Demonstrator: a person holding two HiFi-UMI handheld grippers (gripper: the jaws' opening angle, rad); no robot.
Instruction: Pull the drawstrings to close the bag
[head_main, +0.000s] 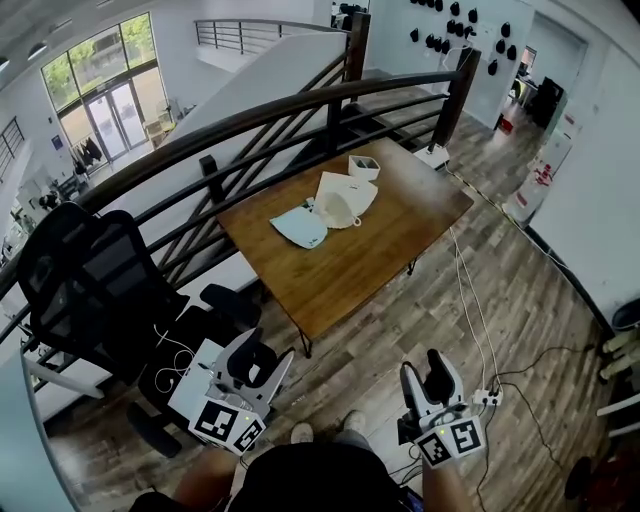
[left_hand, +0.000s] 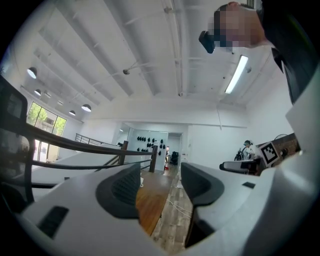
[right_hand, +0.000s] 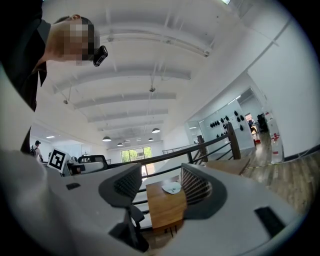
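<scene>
The left gripper (head_main: 255, 360) and the right gripper (head_main: 428, 376) are smooth white moulded shells. Each ends in two broad fingers (left_hand: 122, 192) lined with dark grey pads (right_hand: 197, 187) whose faces are ribbed. At the rear of each shell sits a white cube (head_main: 228, 425) printed with black square markers, one to a face. The person wears a black top (head_main: 320, 482) and pale shoes (head_main: 300, 432) — and, on the head, a small black camera (right_hand: 100, 55).

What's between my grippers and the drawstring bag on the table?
Nothing visible: only floor and bare tabletop separate the left gripper and right gripper, both open, from the bag. A light blue item lies beside it.
</scene>
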